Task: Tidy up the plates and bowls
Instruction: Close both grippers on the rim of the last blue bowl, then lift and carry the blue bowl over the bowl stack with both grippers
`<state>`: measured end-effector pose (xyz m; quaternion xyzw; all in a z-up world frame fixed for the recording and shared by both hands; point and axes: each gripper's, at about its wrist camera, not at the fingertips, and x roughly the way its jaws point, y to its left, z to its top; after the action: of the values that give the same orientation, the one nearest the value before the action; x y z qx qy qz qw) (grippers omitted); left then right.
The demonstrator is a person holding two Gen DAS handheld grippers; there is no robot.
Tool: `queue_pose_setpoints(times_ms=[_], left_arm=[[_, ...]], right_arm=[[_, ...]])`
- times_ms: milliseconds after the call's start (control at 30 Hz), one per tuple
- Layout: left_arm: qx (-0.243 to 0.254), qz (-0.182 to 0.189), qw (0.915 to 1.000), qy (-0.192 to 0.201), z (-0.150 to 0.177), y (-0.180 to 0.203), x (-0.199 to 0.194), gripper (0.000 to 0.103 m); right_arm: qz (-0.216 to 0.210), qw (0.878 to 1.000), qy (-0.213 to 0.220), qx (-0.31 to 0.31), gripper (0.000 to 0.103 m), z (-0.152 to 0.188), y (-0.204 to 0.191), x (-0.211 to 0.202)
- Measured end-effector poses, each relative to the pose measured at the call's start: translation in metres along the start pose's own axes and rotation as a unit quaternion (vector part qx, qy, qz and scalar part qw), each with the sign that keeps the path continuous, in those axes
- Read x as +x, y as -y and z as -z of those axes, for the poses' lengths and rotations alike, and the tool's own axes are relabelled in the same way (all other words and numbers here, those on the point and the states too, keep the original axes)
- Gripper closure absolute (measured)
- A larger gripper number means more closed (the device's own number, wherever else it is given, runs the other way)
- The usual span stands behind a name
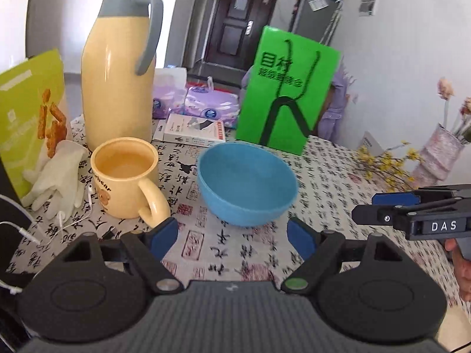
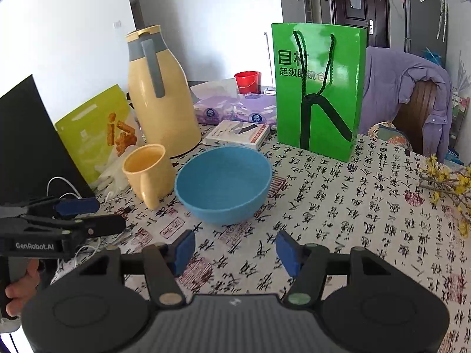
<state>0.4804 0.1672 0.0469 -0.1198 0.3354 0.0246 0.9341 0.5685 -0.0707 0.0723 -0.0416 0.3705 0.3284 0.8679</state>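
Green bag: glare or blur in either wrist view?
Left wrist: green bag lettering smeared, blurred; blue bowl rim soft too. Right wrist: bag sharper, lettering legible, with whitish glare patches on its glossy front. Both views bend straight edges, fisheye.

"DAS" stood on the right gripper (image 1: 391, 206) at right of frame, "GenRobot.AI" on the left gripper (image 2: 88, 214) at lower left, "目村 超级眼镜仓" on the green paper bag (image 2: 318, 94) upper centre
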Motion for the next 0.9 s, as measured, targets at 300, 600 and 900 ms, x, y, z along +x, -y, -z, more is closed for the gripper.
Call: queue_pose_setpoints(times_ms=[300, 600, 900], left_arm=[[-0.04, -0.043, 0.9977, -0.035, -0.031, -0.001, 0.086, 0.05], [-0.023, -0.094, 0.9936, -0.058, -0.038, -0.001, 0.126, 0.085], [-0.046, -0.08, 0.9942, -0.055, -0.036, 0.001, 0.104, 0.097]], right_arm=[[0.002, 1.0, -0.022, -0.013, 0.052, -0.044, 0.034, 0.106], [-0.008, 0.998, -0.045, 0.032, 0.087, -0.051, 0.047, 0.162], [0.01, 0.999, -0.04, 0.034, 0.096, -0.047, 0.042, 0.144]])
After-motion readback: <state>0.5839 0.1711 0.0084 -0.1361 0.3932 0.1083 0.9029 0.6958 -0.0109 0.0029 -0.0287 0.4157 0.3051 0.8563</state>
